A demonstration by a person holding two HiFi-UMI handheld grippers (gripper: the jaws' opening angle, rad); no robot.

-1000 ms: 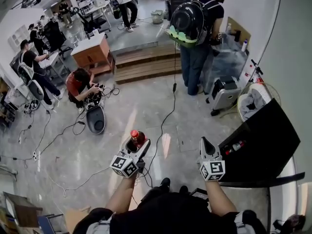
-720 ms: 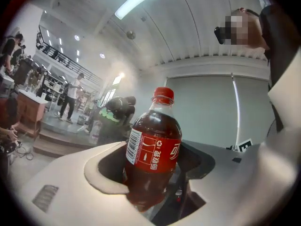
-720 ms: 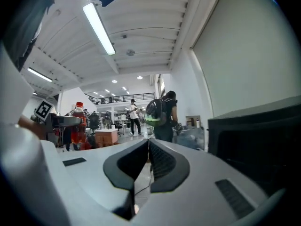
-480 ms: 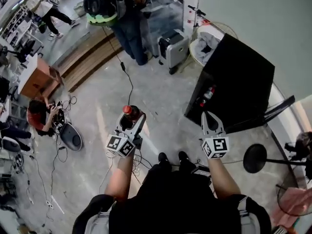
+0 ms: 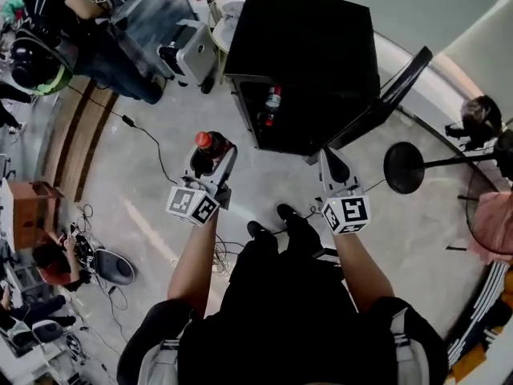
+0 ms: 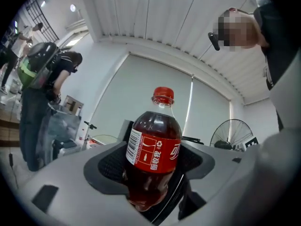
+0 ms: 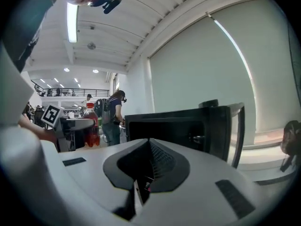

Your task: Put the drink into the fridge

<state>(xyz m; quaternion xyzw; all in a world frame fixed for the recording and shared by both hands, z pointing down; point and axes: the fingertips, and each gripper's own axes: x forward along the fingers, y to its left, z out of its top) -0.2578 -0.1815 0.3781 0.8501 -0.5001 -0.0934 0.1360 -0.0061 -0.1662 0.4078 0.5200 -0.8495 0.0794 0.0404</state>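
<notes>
My left gripper [image 5: 210, 160] is shut on a cola bottle [image 5: 205, 148] with a red cap and red label; the left gripper view shows the bottle [image 6: 153, 161] upright between the jaws. A small black fridge [image 5: 309, 46] stands just ahead with its door [image 5: 383, 95] swung open to the right; a bottle [image 5: 272, 101] sits inside on a shelf. My right gripper [image 5: 333, 167] is shut and empty, close to the fridge's front lower corner. In the right gripper view the fridge [image 7: 181, 124] fills the middle.
A standing fan base [image 5: 414, 167] rests on the floor right of the fridge door. A person with a backpack [image 5: 48, 42] stands at the upper left beside a grey case [image 5: 192, 50]. Cables [image 5: 152, 155] trail across the floor. A wooden step [image 5: 72, 135] lies at left.
The view has swung round toward the fridge, which now lies directly ahead and closer. Both grippers keep their hold and spacing; the bottle stays in the left one.
</notes>
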